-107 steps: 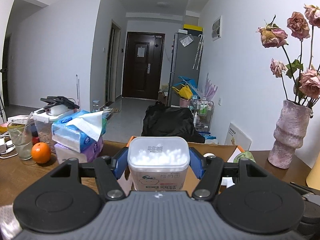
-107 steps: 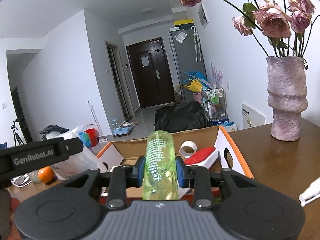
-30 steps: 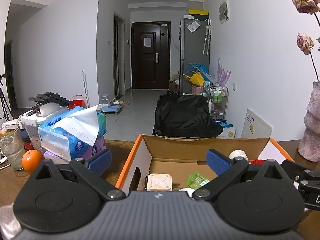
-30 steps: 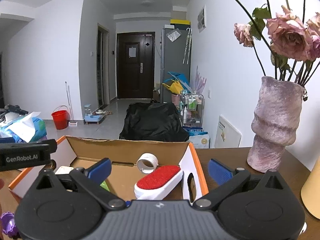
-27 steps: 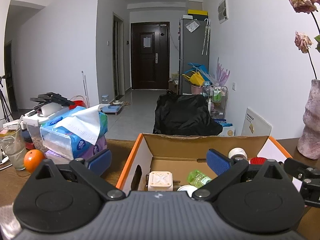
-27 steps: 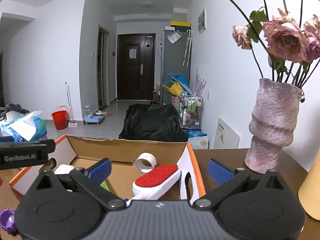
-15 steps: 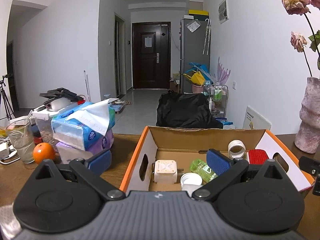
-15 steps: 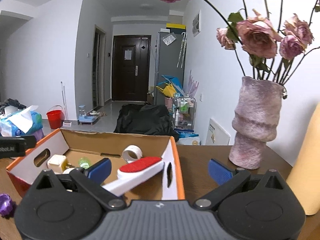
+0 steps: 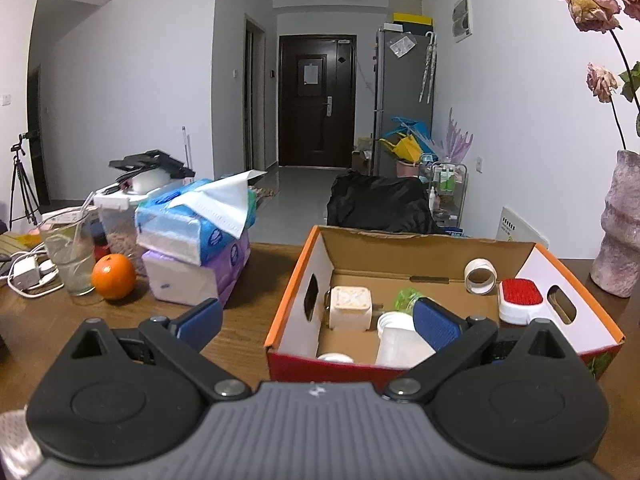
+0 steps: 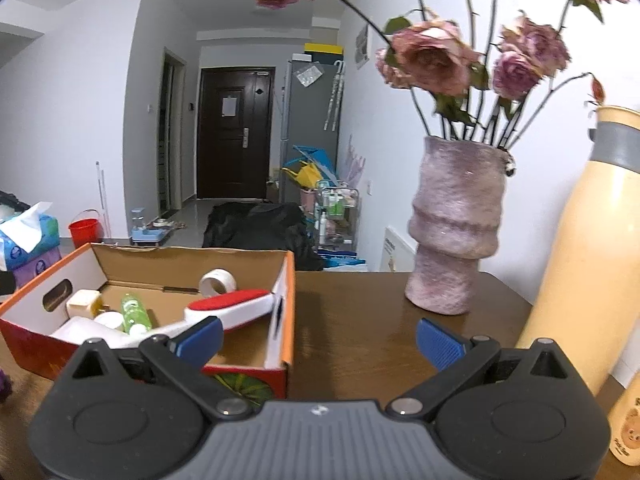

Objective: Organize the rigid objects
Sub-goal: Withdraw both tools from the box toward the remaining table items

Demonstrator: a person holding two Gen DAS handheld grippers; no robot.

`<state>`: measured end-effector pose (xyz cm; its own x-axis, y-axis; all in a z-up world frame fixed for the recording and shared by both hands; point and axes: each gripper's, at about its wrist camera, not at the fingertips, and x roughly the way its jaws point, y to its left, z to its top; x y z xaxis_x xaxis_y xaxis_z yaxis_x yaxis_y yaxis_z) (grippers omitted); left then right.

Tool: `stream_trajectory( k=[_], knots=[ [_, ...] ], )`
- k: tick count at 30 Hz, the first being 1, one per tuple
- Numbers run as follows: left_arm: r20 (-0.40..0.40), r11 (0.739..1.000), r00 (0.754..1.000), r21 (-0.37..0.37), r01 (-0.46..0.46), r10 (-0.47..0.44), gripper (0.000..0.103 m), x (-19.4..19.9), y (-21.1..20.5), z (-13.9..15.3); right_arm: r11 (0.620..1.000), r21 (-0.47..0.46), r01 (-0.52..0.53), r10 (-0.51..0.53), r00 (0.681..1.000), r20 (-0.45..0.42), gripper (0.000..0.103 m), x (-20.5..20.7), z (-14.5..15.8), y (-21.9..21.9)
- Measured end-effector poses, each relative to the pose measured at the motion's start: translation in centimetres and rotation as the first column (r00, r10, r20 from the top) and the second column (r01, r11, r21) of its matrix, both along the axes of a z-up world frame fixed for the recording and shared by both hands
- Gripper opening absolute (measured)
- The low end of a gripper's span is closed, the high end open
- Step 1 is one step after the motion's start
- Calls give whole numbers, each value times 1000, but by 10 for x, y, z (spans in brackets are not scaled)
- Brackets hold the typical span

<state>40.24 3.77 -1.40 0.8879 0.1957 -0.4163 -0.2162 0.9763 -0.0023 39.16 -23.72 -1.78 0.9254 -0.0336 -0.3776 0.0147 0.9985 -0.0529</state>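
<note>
Both grippers hang over the desk's near edge with jaws spread wide and nothing between them. The left gripper [image 9: 316, 320] faces the cardboard box [image 9: 288, 304]; the right gripper [image 10: 318, 338] sits just off the box's right wall, over bare wood.

Inside the box, nearest its front wall, lies the clear cotton swab tub [image 9: 400, 346] on its side. Behind it come a cream cube [image 9: 349, 305] and the green bottle [image 10: 134, 312]. A red-topped brush [image 10: 230, 306] leans along the right wall, and 1 tape roll [image 10: 216, 280] stands against the far wall.

Left of the box sit stacked tissue packs [image 9: 196, 240], an orange [image 9: 113, 276] and a glass [image 9: 70, 256]. The pink vase [image 10: 452, 232] stands toward the desk's far right corner.
</note>
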Motion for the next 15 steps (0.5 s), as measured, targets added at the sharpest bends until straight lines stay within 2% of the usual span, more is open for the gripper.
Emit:
stream_trajectory(
  k=[15],
  knots=[
    [-99,995,990,-12,-99,97,103,-23,23,-23,993,-15,113,-114,993,-42,103,-21,-21,-54]
  ],
)
